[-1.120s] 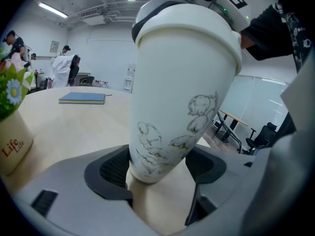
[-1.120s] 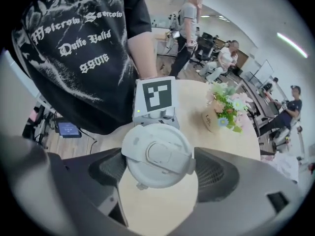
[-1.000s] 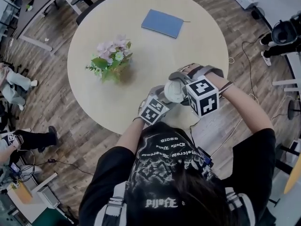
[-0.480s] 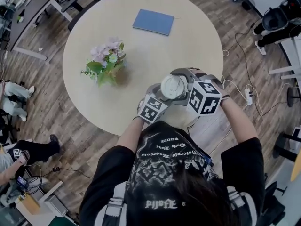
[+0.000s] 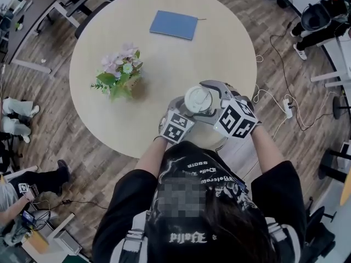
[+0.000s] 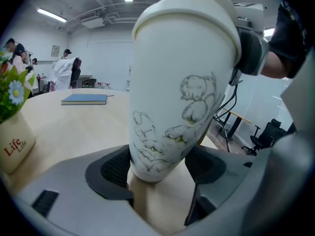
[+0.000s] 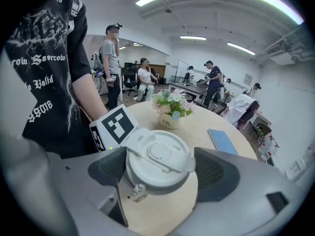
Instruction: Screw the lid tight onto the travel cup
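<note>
Cup [image 6: 182, 82], white with a faint line drawing on its side, is at the desk's [image 5: 219, 43] near edge, right in front of the person, and leans to one side in the left gripper view. Whether its base touches the desk cannot be told. The lid [image 7: 160, 161], white with a flip tab across its top, sits on the cup's mouth; from the head view only this round top [image 5: 197, 99] shows.

The left gripper [image 6: 160, 167] has its jaws closed on the cup's narrow lower part, a dark pad against each side. The right gripper [image 7: 160, 173] comes in from the desk's right edge at the top of the cup, and its jaws are narrowed onto the lid, one pad on either side of the rim. The two marker cubes lie close together just beside the cup, toward the person.

Flowers [image 5: 118, 75], pink and white with green leaves, stand in a pale pot [image 6: 15, 141] toward the desk's left edge, well apart from the cup. A blue book [image 5: 174, 24] lies flat near the far edge. The desk is round and pale, on a wood-plank floor [image 5: 49, 119], where cables [image 5: 274, 100] trail at the right. People stand and sit in the room behind the flowers in the right gripper view.
</note>
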A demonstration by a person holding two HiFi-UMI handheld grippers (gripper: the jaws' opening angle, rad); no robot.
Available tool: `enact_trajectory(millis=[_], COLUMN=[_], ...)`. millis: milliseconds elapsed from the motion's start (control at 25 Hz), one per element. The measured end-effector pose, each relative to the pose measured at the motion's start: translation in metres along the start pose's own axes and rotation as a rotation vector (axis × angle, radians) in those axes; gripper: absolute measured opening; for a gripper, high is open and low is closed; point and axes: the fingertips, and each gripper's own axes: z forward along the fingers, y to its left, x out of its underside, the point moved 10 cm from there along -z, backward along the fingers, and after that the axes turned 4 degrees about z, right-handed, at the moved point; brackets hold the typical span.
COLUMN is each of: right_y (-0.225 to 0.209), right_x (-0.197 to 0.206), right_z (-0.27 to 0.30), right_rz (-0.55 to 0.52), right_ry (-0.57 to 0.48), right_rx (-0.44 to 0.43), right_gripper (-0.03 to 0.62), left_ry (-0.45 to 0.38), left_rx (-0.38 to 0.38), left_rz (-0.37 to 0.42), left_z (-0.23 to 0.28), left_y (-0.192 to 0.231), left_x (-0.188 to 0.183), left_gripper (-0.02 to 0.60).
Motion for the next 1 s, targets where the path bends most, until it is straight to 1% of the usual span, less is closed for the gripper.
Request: enact_trajectory(millis=[320,520,720,880,1000], right_y=[0.006,0.014,0.016,0.021,0.026], right_x=[0.005,0.012,0.012,0.015,0.016], right_z=[-0.002,-0.001,-0.002,0.001,0.002], right_rz=[0.087,0.149,0.187,0.222,0.246], right_ry=[-0.073,-0.116,-0.154,-0.193,-0.212], right_rx=[0.084,0.138,0.199,0.224,0.257], right_gripper=[0.436,0.436,0.437,0.437,0.439], left_ry=[-0.027,-0.021,-0.022,-0.014,-0.006], left_rx=[-0.052,-0.078,-0.101,-0.128,-0.144], left_rz=[0.001,0.0,0.002,0.008,0.018], left_z=[0.001,0.002,0.001,0.001,0.003], left_y=[-0.006,-0.009,-0.01,-0.012,-0.015], left_x=[0.002,0.003,0.003,0.005,0.006], left_gripper=[0.364,0.362,0.357,0.356,0.354])
